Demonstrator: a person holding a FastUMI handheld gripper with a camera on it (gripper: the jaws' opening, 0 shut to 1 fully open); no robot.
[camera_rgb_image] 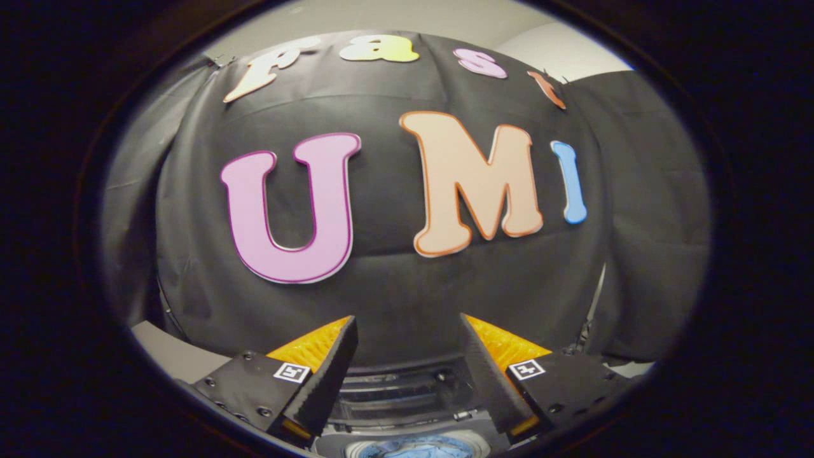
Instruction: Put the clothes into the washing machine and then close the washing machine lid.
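Observation:
My gripper [407, 331] is held high, facing the booth's black cloth wall, its two fingers spread apart with nothing between them. Below and between the fingers I see the top of the washing machine [407, 388], its dark raised lid standing just beyond the opening. Blue clothes [425, 449] lie inside the round drum opening under the fingers, partly cut off from sight.
The black cloth wall [394, 299] hangs close behind the machine. A pale surface [172, 353] shows to the left of the machine, and a grey wall rises above the cloth.

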